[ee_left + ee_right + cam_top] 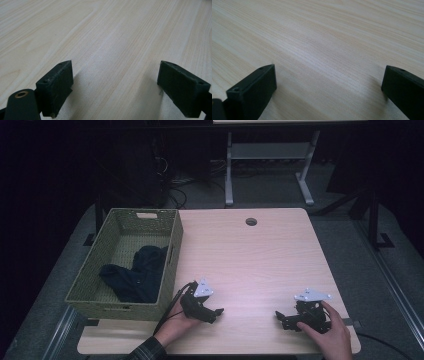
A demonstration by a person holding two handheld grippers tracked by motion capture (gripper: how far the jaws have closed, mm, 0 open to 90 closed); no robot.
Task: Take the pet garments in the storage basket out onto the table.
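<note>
- Basket (172, 242): it stands on the table's (260, 255) left side, and the dark cloth (135, 272) lies inside, against its near right wall.
- Left claw (216, 312): rests on the table just right of the basket's near corner, jaws wide and empty. To take the cloth it should probably lift over the wall, come down from above and pinch a raised fold.
- Right claw (280, 316): lies well right of the basket, jaws wide, holding nothing.
</note>
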